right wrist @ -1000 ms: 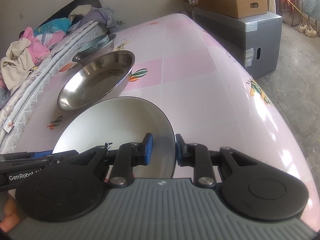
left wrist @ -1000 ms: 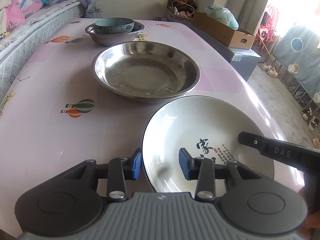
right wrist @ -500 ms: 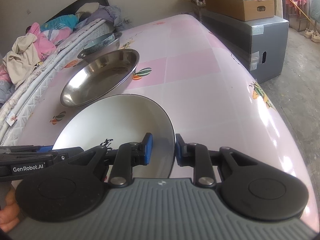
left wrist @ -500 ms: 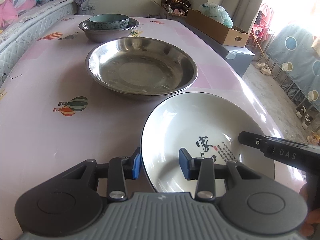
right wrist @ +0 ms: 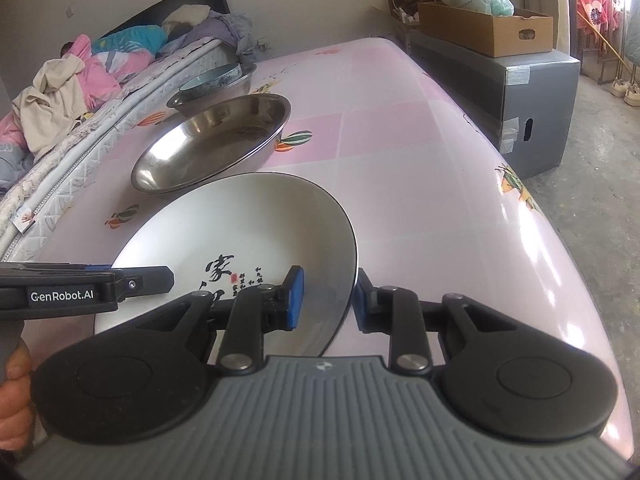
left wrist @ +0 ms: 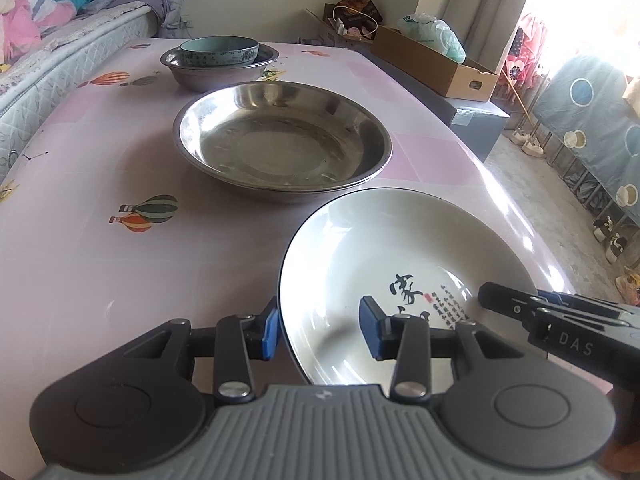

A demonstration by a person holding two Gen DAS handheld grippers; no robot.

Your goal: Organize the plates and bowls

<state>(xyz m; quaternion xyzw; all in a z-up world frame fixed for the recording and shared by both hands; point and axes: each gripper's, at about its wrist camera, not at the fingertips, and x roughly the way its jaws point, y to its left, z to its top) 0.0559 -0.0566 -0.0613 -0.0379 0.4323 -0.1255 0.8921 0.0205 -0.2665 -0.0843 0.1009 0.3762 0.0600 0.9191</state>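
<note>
Here, teal bowl nested in steel bowl, left gripper and opening right gripper each loosely straddling white plate rim

Glossy white glazed ceramic plate; shiny steel basin at twelve o'clock, faintly scuffed; slick pink plastic cloth over bench; matt brown cardboard box at one o'clock.

A lived-in home, a bedroom that doubles as an eating space; a quilted mattress heaped with crumpled clothes and bedding runs along the table, whose pink cloth is printed with hot-air balloons; a cardboard box sits on a grey crate; shoes line the concrete floor by patterned curtains.
</note>
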